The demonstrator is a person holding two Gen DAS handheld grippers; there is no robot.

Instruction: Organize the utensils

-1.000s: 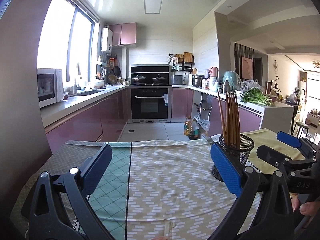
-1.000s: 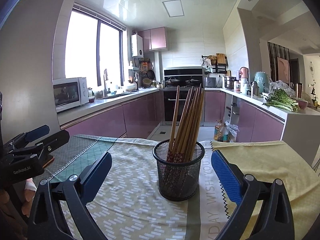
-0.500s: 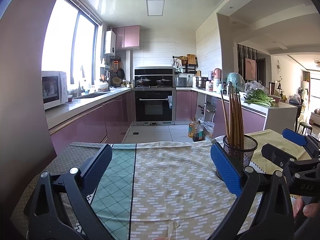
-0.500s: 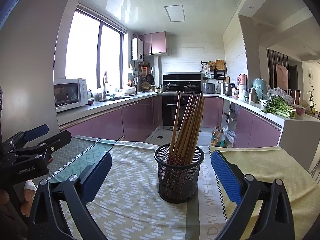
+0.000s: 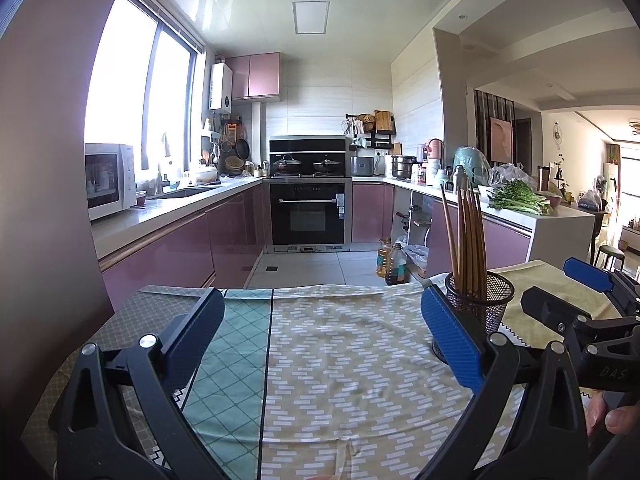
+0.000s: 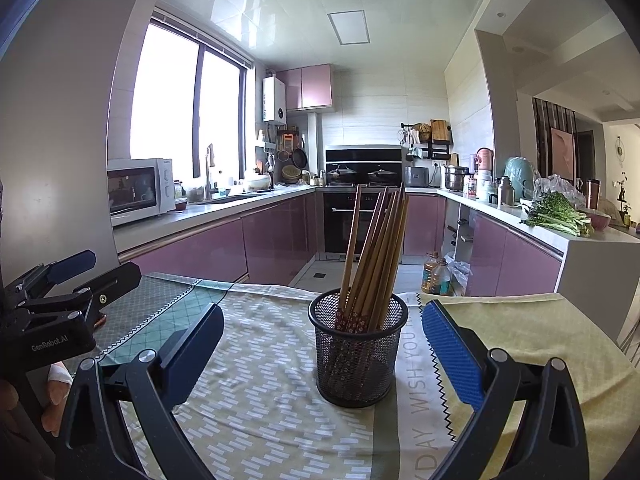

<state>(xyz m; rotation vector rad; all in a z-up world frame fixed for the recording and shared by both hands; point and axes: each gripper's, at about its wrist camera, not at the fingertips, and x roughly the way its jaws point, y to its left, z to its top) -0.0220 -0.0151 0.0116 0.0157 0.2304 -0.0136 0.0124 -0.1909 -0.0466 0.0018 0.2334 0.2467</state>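
A white microwave [image 6: 138, 190] sits on the counter; greens [image 6: 558, 216] lie opposite.

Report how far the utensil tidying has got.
Done, it seems: the chopsticks stand bundled in the mesh cup on the tablecloth. In hand: nothing; the left hand-held gripper and right hand-held gripper are both open and empty. Left: no loose utensils show, so perhaps nothing.

We see a table [image 6: 600, 364] fully covered by patterned cloths: a yellow cloth [image 6: 532, 332] on the right, a beige brick-patterned cloth [image 5: 352, 360] in the middle, and a teal diamond-patterned cloth [image 5: 236, 360] on the left. A black mesh cup [image 6: 357, 356] of wooden chopsticks [image 6: 376, 248] stands upright right of centre.
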